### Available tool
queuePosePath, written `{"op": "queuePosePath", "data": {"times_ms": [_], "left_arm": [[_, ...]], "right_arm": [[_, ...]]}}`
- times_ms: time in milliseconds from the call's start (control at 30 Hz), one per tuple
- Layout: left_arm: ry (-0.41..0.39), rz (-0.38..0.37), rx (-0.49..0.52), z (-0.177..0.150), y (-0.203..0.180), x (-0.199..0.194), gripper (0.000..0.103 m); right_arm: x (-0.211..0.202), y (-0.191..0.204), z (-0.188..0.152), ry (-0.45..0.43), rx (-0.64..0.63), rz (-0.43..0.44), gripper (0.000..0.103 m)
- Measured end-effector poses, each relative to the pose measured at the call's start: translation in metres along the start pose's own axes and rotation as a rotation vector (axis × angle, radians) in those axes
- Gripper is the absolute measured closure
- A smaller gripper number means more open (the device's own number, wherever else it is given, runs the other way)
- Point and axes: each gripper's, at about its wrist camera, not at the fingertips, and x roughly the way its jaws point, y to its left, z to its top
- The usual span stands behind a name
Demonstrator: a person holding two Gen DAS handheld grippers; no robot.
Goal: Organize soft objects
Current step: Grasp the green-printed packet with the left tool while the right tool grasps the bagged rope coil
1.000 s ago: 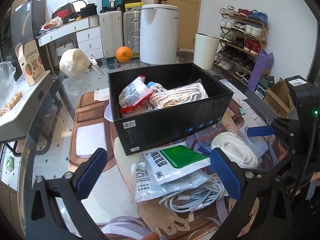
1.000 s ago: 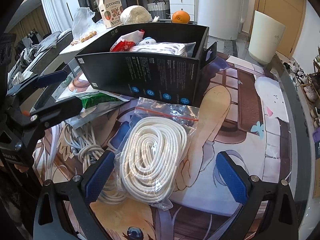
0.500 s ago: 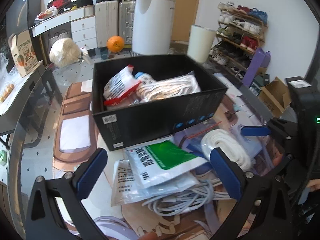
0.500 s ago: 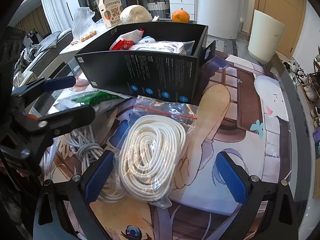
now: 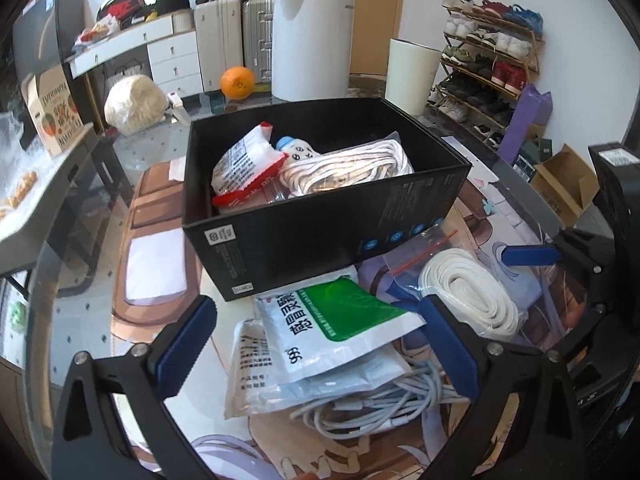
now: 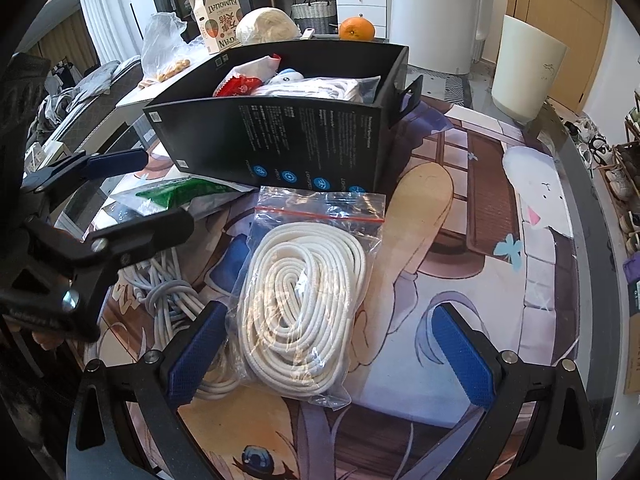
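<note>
Coiled white rope in a clear zip bag [image 6: 304, 300] lies at the centre of the right view, on my surface covered by a cartoon-printed mat [image 6: 480, 264], just in front of the black cardboard box [image 6: 280, 148]. My right tongs [image 6: 328, 354] are spread wide around the bag's near end, gripping nothing. My left tongs [image 5: 316, 344] are also released, above the green-and-white pouch [image 5: 336, 320] and grey cables [image 5: 372, 400]. Beyond the surface: an orange [image 5: 237, 82], a white bin [image 5: 312, 40], suitcases [image 5: 240, 40], a shoe rack [image 5: 488, 60] at upper right.
</note>
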Motion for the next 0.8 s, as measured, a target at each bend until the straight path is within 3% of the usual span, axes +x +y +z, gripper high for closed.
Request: {"op": "queuePosePath", "data": {"times_ms": [100, 167, 367, 533, 800], "left_arm": [[0.017, -0.030, -0.023, 0.000, 0.003, 0.005, 0.026], [0.038, -0.058, -0.018, -0.001, 0.003, 0.007, 0.028], [0.013, -0.064, 0.010, -0.004, -0.001, 0.001, 0.046], [-0.003, -0.042, 0.040, -0.007, -0.003, -0.002, 0.049], [-0.050, -0.056, 0.068, -0.008, -0.005, -0.020, 0.049]], "right_arm": [[0.000, 0.000, 0.000, 0.001, 0.002, 0.001, 0.001], [0.000, 0.000, 0.000, 0.001, 0.001, 0.000, 0.001], [0.000, 0.001, 0.000, 0.000, -0.002, -0.003, 0.001], [0.004, 0.008, 0.000, 0.009, -0.045, -0.044, 0.001], [0.003, 0.011, 0.000, 0.011, -0.052, -0.031, 0.001]]}}
